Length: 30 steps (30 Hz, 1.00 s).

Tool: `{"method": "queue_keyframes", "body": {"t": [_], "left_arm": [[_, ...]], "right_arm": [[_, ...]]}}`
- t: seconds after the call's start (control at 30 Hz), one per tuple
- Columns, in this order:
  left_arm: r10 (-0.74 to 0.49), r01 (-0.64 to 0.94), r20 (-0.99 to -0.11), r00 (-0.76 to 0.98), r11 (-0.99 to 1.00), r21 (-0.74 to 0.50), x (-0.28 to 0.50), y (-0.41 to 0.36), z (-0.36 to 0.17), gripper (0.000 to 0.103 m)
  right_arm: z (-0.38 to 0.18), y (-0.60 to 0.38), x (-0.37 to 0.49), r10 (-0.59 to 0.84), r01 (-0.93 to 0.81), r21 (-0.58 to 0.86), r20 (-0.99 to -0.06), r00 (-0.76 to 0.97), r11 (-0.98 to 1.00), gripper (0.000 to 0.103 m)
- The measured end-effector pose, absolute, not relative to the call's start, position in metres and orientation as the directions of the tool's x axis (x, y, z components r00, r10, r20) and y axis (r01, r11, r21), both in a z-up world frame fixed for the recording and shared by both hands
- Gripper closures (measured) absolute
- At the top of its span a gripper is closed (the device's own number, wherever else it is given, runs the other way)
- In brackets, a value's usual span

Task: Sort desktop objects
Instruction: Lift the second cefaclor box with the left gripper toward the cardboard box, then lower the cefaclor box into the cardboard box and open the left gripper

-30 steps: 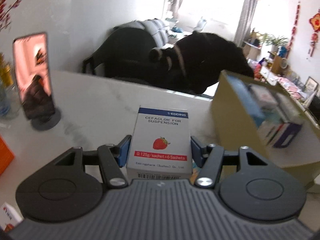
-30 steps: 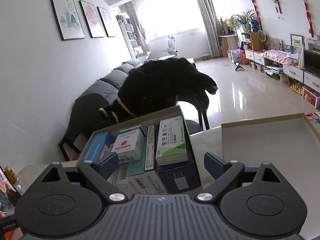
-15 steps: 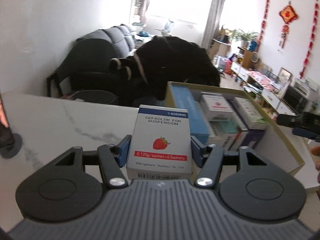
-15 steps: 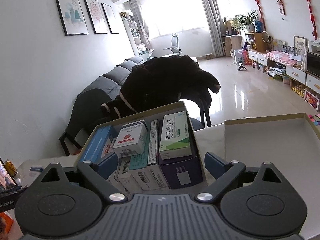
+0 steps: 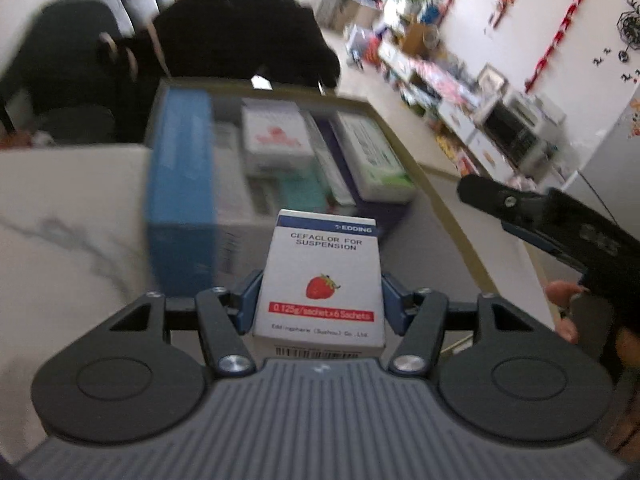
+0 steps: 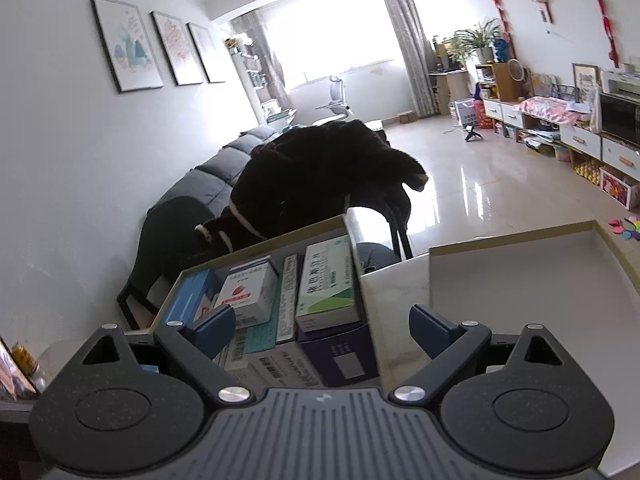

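Marble tabletop (image 5: 68,216) is carrying an open storage box (image 5: 436,196) of medicine cartons, with a dark sofa and living room behind. We are gripping the Cefaclor carton (image 5: 320,280) upright in our left gripper (image 5: 320,300), pads pressing both its sides. Since a second ago our view is swinging from bare table to directly over the box, so we are judging placement imminent. Our right gripper (image 6: 320,326) is hanging open and empty near the box, its neighbouring lid (image 6: 520,276) lying right. Motion blur is smearing the far cartons' labels; free space inside is hard to judge.
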<state>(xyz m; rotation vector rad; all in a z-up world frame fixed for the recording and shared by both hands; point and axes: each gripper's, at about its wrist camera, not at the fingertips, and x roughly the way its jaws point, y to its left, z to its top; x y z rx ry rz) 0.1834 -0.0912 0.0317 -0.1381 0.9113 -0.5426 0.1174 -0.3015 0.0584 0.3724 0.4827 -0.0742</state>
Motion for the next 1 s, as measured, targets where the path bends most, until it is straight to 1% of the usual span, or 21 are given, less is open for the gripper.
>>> {"method": "queue_keyframes", "body": {"t": [0.1, 0.27, 0.53, 0.67, 0.7, 0.73, 0.8, 1.0], "left_arm": [[-0.504, 0.379, -0.753, 0.424, 0.853, -0.358, 0.196, -0.111, 0.022, 0.044], [-0.471, 0.348, -0.804, 0.363, 0.869, -0.352, 0.21, -0.135, 0.009, 0.044], [-0.489, 0.25, -0.833, 0.26, 0.867, -0.432, 0.226, -0.149, -0.01, 0.044], [-0.516, 0.209, -0.824, 0.236, 0.855, -0.476, 0.227, -0.151, -0.015, 0.043], [-0.534, 0.204, -0.814, 0.229, 0.844, -0.497, 0.228, -0.151, -0.015, 0.04], [-0.558, 0.204, -0.8, 0.219, 0.828, -0.522, 0.229, -0.15, -0.015, 0.034], [-0.578, 0.217, -0.788, 0.212, 0.814, -0.539, 0.225, -0.15, -0.013, 0.029], [-0.595, 0.254, -0.772, 0.226, 0.801, -0.543, 0.216, -0.142, -0.008, 0.028]], "right_arm": [[0.057, -0.311, 0.111, 0.009, 0.169, 0.342, -0.462, 0.887, 0.924, 0.008], [0.053, -0.328, 0.104, -0.009, 0.195, 0.361, -0.456, 0.89, 0.912, 0.008], [0.046, -0.345, 0.104, -0.009, 0.207, 0.386, -0.456, 0.89, 0.899, 0.008], [0.045, -0.348, 0.104, -0.008, 0.208, 0.393, -0.452, 0.892, 0.896, 0.008], [0.044, -0.349, 0.104, -0.008, 0.208, 0.393, -0.453, 0.891, 0.896, 0.008], [0.044, -0.349, 0.104, -0.008, 0.208, 0.393, -0.455, 0.891, 0.896, 0.008], [0.043, -0.349, 0.104, -0.008, 0.211, 0.393, -0.46, 0.888, 0.895, 0.008], [0.048, -0.343, 0.102, -0.009, 0.204, 0.383, -0.455, 0.891, 0.901, 0.008]]}}
